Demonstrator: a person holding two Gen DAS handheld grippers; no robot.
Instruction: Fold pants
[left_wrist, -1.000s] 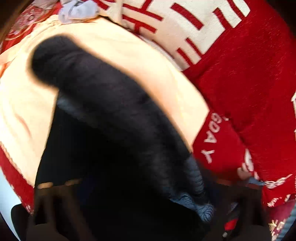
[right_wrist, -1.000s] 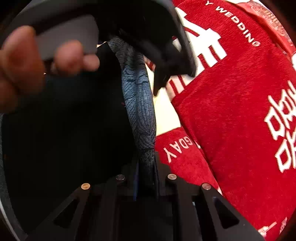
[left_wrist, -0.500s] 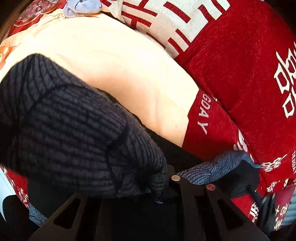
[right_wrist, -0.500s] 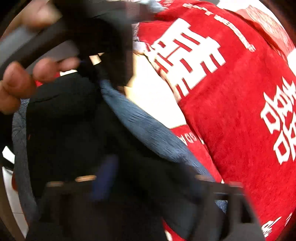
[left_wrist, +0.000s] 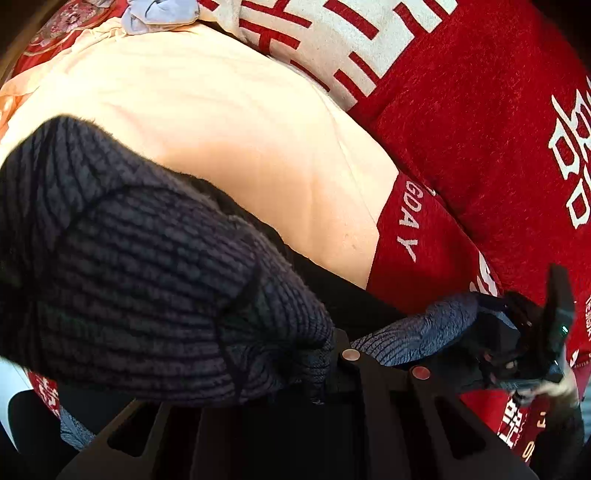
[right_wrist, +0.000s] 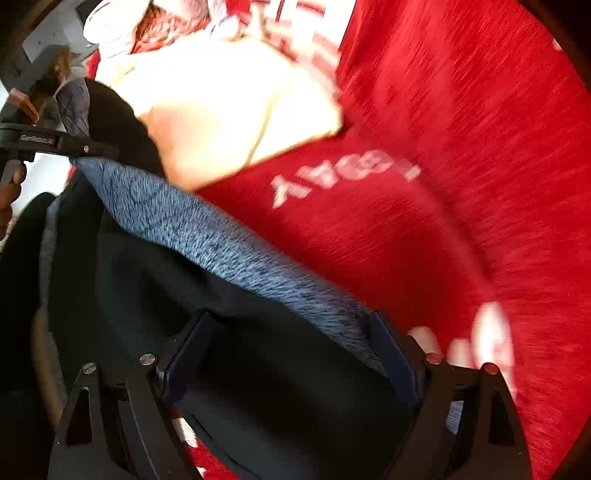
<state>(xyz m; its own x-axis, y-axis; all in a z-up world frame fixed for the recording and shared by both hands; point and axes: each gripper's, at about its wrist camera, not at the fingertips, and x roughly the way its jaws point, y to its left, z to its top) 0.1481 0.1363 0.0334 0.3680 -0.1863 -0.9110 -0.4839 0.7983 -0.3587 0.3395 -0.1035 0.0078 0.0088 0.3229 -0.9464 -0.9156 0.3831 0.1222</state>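
The pants (left_wrist: 140, 280) are dark, ribbed on the outside with a blue-grey fleece lining (right_wrist: 207, 229). In the left wrist view a thick bunch of them fills the lower left and covers my left gripper (left_wrist: 332, 354), which is shut on the fabric. The right gripper (left_wrist: 517, 339) shows there at the far right, at the end of a stretched strip of lining. In the right wrist view my right gripper (right_wrist: 291, 354) stands wide open with the dark fabric lying between its fingers. The left gripper (right_wrist: 74, 146) shows at the upper left edge.
The pants hang over a bed with a red blanket (left_wrist: 480, 147) bearing white lettering and a cream sheet (left_wrist: 221, 133). A pale blue cloth (left_wrist: 159, 14) lies at the far edge. The right wrist view is motion-blurred.
My right gripper has opened from its grip on the lining edge and swung right and down. The left gripper has kept its hold, with the bunched pants settling lower over the sheet.
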